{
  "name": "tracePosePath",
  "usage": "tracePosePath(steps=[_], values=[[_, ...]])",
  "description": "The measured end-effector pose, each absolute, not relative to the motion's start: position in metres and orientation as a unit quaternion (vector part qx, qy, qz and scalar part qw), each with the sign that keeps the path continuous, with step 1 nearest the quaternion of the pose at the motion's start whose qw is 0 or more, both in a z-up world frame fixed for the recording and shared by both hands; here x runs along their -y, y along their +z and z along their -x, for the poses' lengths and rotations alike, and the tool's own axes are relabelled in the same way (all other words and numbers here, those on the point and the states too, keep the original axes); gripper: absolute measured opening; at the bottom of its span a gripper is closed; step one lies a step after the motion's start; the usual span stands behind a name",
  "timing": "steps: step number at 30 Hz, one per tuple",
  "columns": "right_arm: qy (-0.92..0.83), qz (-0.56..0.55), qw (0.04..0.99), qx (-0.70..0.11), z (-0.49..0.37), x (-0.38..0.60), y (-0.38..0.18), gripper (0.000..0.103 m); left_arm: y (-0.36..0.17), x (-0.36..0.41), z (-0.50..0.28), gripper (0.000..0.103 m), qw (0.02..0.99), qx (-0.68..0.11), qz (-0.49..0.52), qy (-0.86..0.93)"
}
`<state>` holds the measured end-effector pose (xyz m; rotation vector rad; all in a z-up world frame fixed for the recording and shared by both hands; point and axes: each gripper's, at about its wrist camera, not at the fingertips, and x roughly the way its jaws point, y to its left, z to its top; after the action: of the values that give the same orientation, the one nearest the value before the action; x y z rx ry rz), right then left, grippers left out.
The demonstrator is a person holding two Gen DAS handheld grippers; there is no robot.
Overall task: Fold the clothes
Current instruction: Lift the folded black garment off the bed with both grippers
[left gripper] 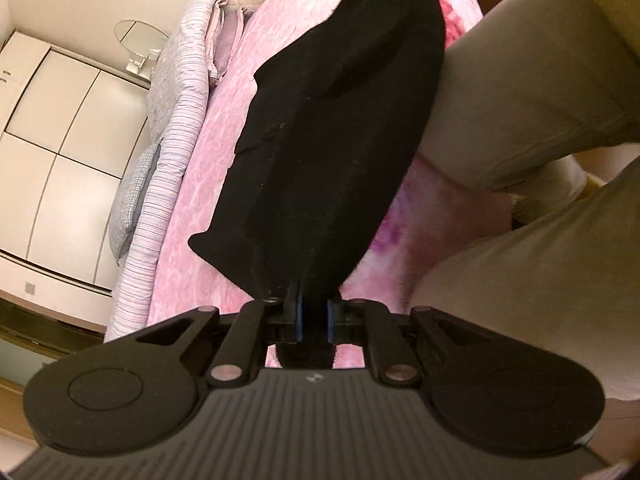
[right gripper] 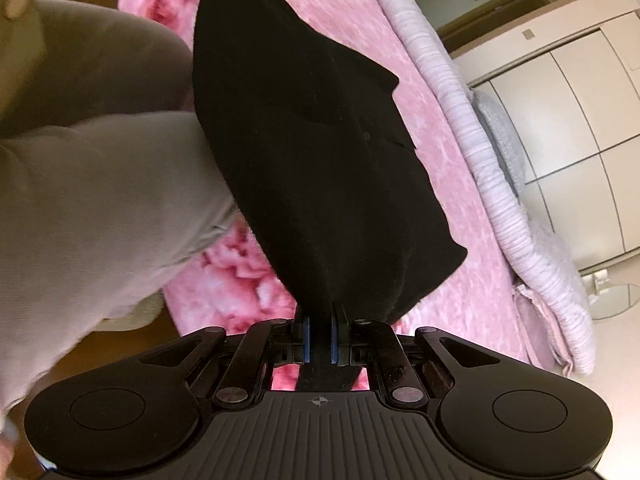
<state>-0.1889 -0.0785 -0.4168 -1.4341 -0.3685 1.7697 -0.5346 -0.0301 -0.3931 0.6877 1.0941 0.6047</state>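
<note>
Pink bedspread [left gripper: 208,184] below; left gripper [left gripper: 315,316] and right gripper [right gripper: 320,338] each clamped on black garment [left gripper: 332,120], hanging it, likely to square edges for folding.

Warm, dim indoor light — soft, fisheye-bent edges

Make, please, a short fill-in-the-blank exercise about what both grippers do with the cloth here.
1. The left gripper is shut on the ____ garment.
2. The right gripper grips the ____ garment.
3. Under the garment lies a ____ bedspread.
4. At the bedspread's edge lies a ____ quilt.

Missing words: black; same; pink; striped
</note>
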Motion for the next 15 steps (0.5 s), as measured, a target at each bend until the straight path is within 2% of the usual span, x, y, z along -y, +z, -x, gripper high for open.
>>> tracePosePath(steps=[8,15], values=[[0.746,0.519,0.402,0.111,0.171,0.043,-0.348,0.008,-0.335,0.002,0.536,0.010,0.780,-0.483,-0.295,0.268],[0.782,0.446,0.431,0.063,0.139,-0.041,-0.287,0.008,-0.275,-0.086,0.524,0.010,0.812,-0.449,-0.267,0.258]])
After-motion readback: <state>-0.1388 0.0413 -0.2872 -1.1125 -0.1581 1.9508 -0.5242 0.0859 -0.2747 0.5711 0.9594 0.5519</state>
